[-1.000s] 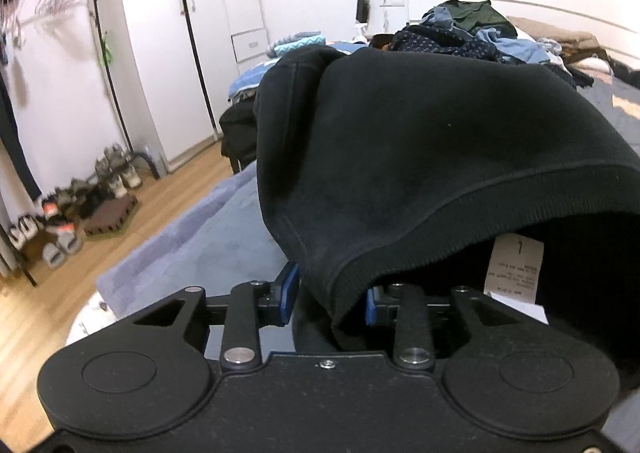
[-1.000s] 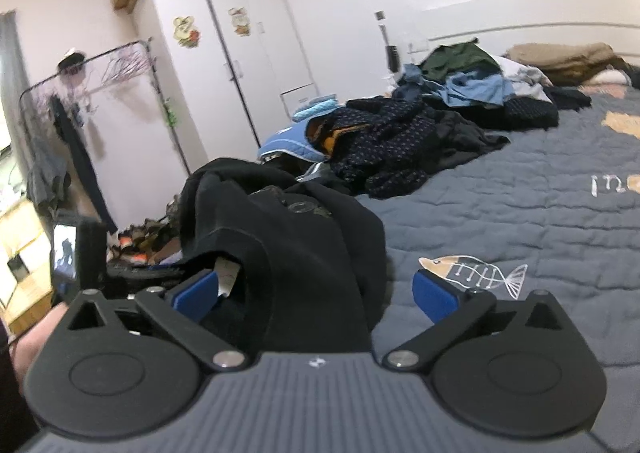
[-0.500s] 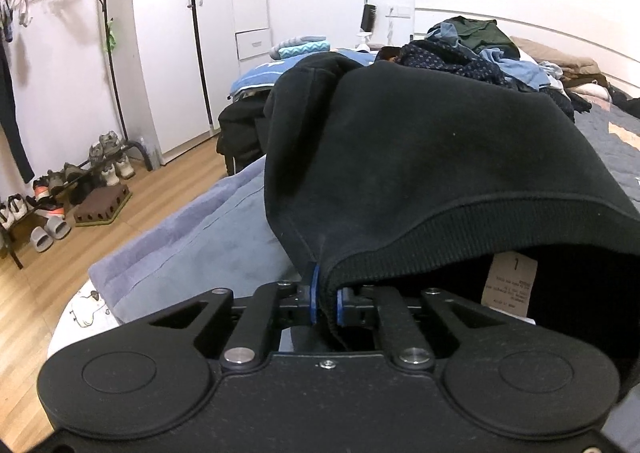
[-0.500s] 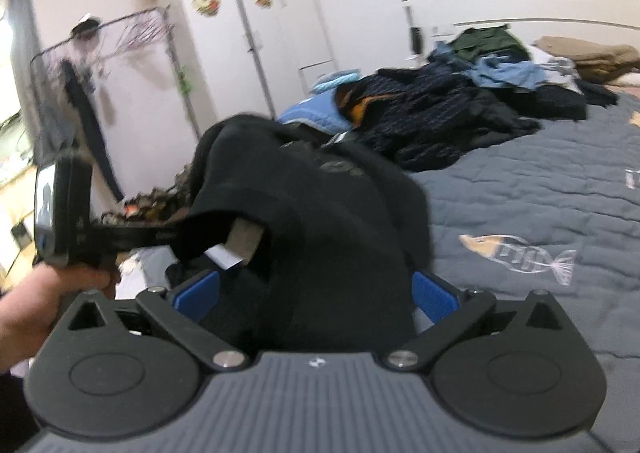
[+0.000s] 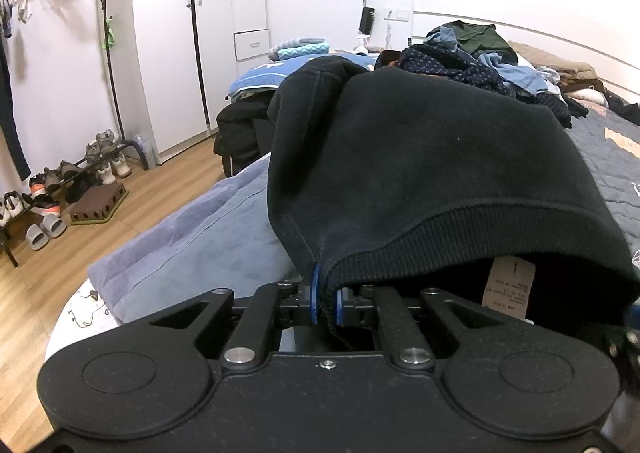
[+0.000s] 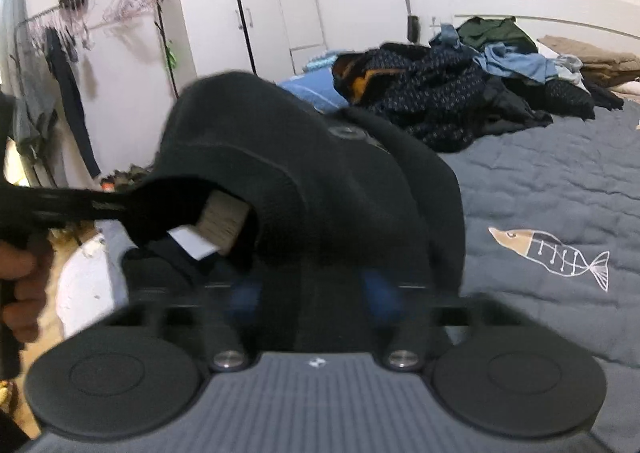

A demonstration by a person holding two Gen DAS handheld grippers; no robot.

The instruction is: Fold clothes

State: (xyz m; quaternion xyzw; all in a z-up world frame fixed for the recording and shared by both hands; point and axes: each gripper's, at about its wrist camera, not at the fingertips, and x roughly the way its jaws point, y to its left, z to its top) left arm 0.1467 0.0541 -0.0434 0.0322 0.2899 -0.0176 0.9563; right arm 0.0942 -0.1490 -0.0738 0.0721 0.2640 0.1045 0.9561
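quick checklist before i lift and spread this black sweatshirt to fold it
1. Left hand-held gripper clamped on the ribbed hem of the black sweatshirt: ok.
2. Right hand-held gripper on the sweatshirt: jaws have just been closing with cloth between them; the picture is blurred, so firm grip: cannot tell.
3. Both grips on the same hem edge: cannot tell.
4. Care label showing, so the inside faces the left camera: ok.
5. Bare grey quilt to lay it on: ok.
6. Clothes pile apart from that spot: ok.
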